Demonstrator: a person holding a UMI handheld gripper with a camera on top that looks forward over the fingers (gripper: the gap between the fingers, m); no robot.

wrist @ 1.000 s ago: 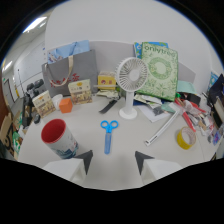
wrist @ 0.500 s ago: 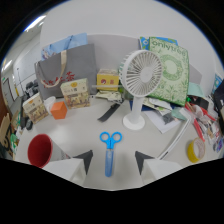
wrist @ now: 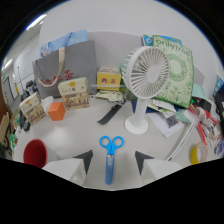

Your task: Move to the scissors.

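**Gripper open over the scissors**

Gripper (wrist: 113,159) sits low over the white table (wrist: 165,150), fingers spread apart w/ nothing held. Blue scissors (wrist: 109,155) lie flat on the table between the two fingertips (wrist: 84,158), gap on each side. Handles point away from the gripper, closed blades run back toward it.

Just beyond the scissors, a bit to the right, a white desk fan (wrist: 144,80) stands upright on its round base. Black flat item (wrist: 110,114) lies at an angle ahead of the scissors, left of the fan base. Red cup (wrist: 35,152) stands near the left finger. Orange cube (wrist: 56,111) further back on that side, beside small cartons (wrist: 74,93). Grey tote bag (wrist: 65,67) stands behind them. Green-patterned box (wrist: 177,75) behind the fan. Yellow tape roll (wrist: 196,154) well off to the right of the right finger, w/ papers and clutter beyond it.
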